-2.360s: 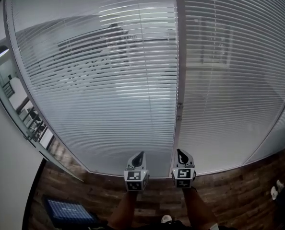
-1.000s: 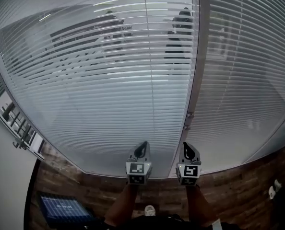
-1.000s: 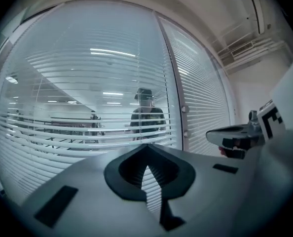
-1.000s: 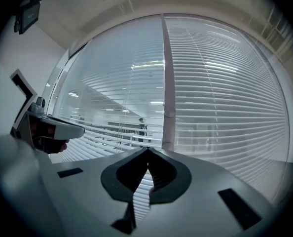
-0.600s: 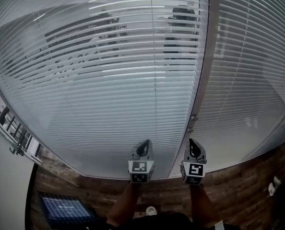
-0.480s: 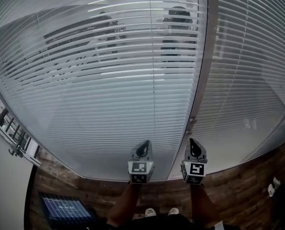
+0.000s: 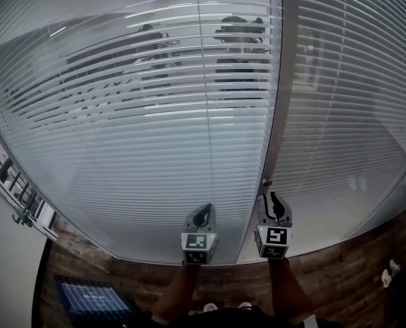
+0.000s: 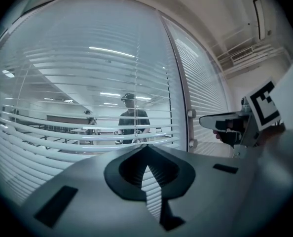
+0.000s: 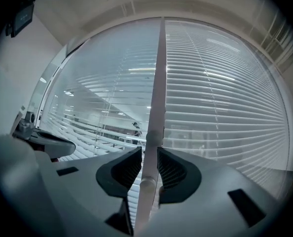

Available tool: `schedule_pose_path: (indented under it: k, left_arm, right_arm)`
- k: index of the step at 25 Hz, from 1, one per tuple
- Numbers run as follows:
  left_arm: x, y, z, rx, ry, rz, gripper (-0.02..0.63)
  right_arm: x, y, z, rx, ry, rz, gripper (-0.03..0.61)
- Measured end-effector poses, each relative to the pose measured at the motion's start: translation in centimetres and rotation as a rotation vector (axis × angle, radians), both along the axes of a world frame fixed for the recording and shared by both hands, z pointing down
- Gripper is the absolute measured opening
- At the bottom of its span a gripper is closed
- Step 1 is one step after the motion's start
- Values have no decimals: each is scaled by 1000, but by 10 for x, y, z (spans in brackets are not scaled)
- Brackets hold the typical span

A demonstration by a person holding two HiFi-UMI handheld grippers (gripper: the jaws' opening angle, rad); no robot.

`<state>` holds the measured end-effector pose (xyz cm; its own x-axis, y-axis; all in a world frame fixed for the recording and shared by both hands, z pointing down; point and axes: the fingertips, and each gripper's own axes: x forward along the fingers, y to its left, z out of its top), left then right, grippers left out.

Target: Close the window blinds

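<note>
R jaws wider round slim wand

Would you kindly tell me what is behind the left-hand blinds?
Through the blinds, a person stands in a lit room, with a second figure nearby; the slats cover their details and much else.

Both arms stretched forward, left tool closed, right tool just opened, jaws astride a vertical bar

No readable text, labels or numbers (in any view)
</note>
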<state>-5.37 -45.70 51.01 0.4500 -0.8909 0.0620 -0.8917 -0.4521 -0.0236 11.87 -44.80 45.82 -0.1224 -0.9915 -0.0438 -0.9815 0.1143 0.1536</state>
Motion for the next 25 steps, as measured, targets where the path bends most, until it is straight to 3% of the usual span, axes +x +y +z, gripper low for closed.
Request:
schedule_pose_path:
  k: [6,18,22,25]
  left_arm:
    - [4,-3,5,0,-8,-14,-6]
    - [0,-9,-2,15,-5,-54,-6]
    - [3,-8,-3,5,3,-57,-6]
    - [4,-9,-2,9,4,-59,-6]
  right_arm:
    - [3,-18,-10,28,-6,-9,127]
    - [5,-27,-17,54,-46,-26,124]
    - [4,-27,-17,51,-26,-32,123]
    - [3,-28,-18,52,46,-33,123]
